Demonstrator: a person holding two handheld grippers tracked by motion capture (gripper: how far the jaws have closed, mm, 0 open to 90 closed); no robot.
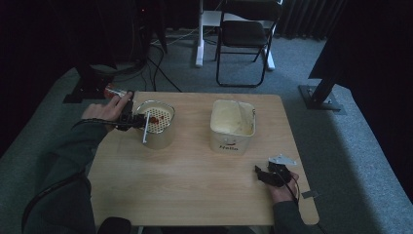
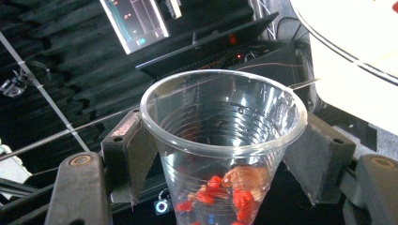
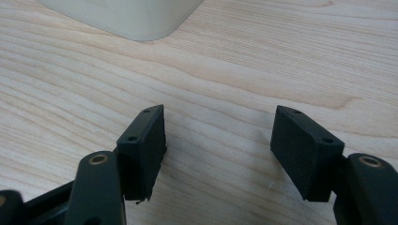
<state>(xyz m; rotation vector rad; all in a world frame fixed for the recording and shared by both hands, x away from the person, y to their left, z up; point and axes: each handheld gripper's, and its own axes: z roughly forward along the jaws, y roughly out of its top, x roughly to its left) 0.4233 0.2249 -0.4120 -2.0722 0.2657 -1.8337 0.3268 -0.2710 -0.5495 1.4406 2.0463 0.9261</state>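
- Nearest the person, at the table's right front corner, the right gripper (image 1: 263, 174) rests low over the pale wooden table (image 1: 195, 175); its two black blocky jaws stand spread with only bare, wavy wood grain between them (each pad shows small screw holes).
- A grey three-cornered plate sits on top of that gripper, and a cable trails back past the hand.
- Further in, right of centre, stands a cream square metal bin (image 1: 233, 126) with rounded corners and a thin wire handle; dark lettering on its front seems to read "Hello", though it is too small to be sure.
- To the left, at the same depth, is a cream round metal pot with a perforated strainer insert (image 1: 157, 124), a few red bits lying on the holes.
- At that pot's left rim, the left gripper (image 2: 220, 154) pinches a clear ribbed plastic cup (image 2: 224, 136), its pads pressed on either side of the tapered wall; the cup lies tipped toward the pot, and small red pieces (image 2: 220, 192) cling inside it.
- Beyond the table, on grey carpet, stands a black folding chair (image 1: 246, 34).
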